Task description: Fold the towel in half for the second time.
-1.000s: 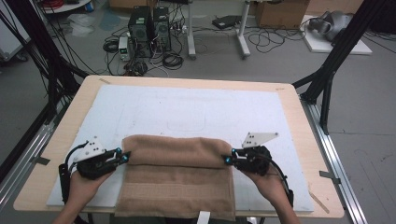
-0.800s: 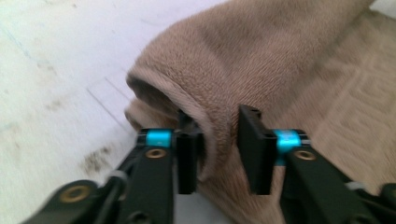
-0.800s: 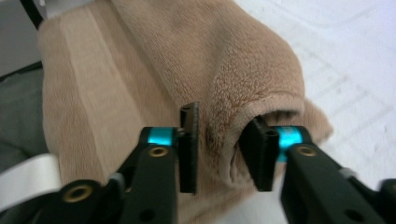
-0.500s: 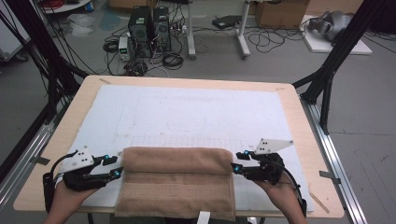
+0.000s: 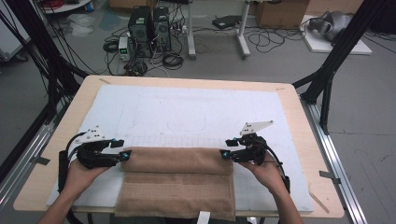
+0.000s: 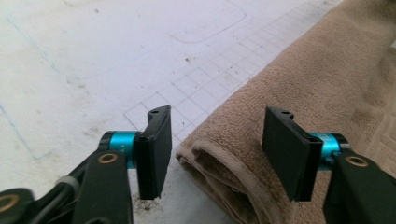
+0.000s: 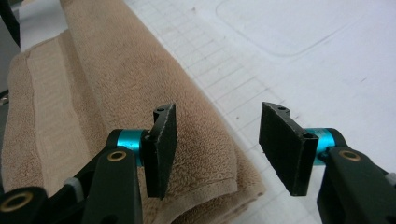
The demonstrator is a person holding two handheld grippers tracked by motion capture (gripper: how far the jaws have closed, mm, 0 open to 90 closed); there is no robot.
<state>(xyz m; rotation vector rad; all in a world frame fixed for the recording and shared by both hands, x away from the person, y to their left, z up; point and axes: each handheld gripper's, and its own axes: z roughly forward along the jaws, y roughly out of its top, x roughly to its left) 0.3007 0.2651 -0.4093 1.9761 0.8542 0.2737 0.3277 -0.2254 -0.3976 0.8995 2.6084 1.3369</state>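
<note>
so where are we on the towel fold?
Done: the towel has its far edge folded over into a doubled band along the top. In hand: nothing; the left gripper and right gripper have just been opening, jaws clear of the towel's ends. Left: probably another fold, since the near part hangs over the table edge.

No lettering, no brand, no number to read anywhere here. The white mat (image 5: 154, 107) carries only printed markings: a fine grid of squares (image 6: 201, 88) just beside the brown towel (image 5: 180, 179), and a thin rounded-corner outline (image 5: 187, 123) beyond that grid, farther from the towel. The towel itself bears a woven band, no label legible.
</note>
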